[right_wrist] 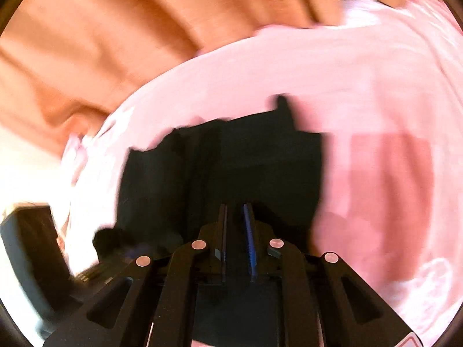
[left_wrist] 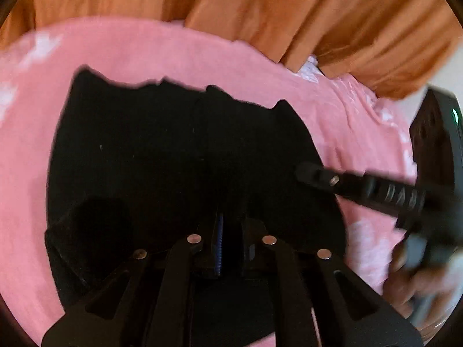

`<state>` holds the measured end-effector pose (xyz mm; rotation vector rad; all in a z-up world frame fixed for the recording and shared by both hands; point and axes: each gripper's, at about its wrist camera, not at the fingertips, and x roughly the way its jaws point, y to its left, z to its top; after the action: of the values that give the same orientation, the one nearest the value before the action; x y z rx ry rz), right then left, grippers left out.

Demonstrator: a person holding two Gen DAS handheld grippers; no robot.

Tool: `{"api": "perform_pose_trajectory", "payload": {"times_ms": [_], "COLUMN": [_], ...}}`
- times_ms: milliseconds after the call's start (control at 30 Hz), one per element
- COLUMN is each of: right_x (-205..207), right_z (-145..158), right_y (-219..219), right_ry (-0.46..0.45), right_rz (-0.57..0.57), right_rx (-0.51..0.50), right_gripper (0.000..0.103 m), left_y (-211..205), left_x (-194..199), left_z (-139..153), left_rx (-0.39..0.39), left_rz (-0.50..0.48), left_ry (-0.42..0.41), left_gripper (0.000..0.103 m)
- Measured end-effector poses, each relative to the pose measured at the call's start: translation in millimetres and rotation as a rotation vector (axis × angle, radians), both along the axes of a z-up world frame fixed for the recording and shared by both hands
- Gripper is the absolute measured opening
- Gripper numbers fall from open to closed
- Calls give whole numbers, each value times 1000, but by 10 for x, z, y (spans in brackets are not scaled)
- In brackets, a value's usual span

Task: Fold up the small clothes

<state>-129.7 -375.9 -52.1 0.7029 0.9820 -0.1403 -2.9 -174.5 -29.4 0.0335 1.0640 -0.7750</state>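
Observation:
A small black garment (left_wrist: 173, 159) lies spread on a pink sheet (left_wrist: 144, 49). My left gripper (left_wrist: 231, 231) sits low over its near edge, jaws close together with black cloth between them. My right gripper (left_wrist: 306, 173) reaches in from the right, its tips at the garment's right edge. In the right wrist view the same garment (right_wrist: 231, 159) lies under my right gripper (right_wrist: 235, 225), whose jaws are narrowly apart with dark cloth between them. That view is blurred by motion.
An orange curtain (left_wrist: 289, 14) hangs behind the bed, also in the right wrist view (right_wrist: 101, 29). The pink sheet (right_wrist: 347, 72) extends on all sides of the garment. The person's hand (left_wrist: 411, 283) holds the right gripper's handle at the right.

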Motion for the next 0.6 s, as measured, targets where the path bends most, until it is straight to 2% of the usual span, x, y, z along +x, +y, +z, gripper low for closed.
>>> {"api": "perform_pose_trajectory", "payload": {"times_ms": [33,100,133,167,200,233,267,333,400,500,600], "right_x": [-30,-55,-51,-43,-28,-28,3,47,92,172,218], "right_z": [-1,54,89,149,204,263,296,291,198,24,-45], "right_y": [-44,-42,-22,37,97,169,214,326,338,421,530], "right_ry": [1,-12,-22,-37,-56,-81,-93,-92,-69,-12,11], "right_rz": [-13,-4,14,41,64,85,96,115,117,105,115], "right_rx": [12,28,31,32,39,51,56,73,125,186,200], "right_gripper": [15,15,16,23,31,49,60,63,64,64,64], "left_y": [4,146,284,441,629,748,900,1100,1310,1555,1657], "left_x": [-35,-64,-107,-156,-204,-220,-209,-145,-45,14,-27], "left_z": [65,249,346,440,522,557,563,501,344,83,28], "left_rx": [6,-43,-84,-122,-149,-151,-129,-100,-79,-49,-53], "left_rz": [-12,-12,4,28,55,71,111,176,240,275,279], "left_ry": [-12,21,31,26,9,-3,-19,-5,59,165,182], "left_gripper": [22,56,65,77,81,81,81,81,81,81,81]}}
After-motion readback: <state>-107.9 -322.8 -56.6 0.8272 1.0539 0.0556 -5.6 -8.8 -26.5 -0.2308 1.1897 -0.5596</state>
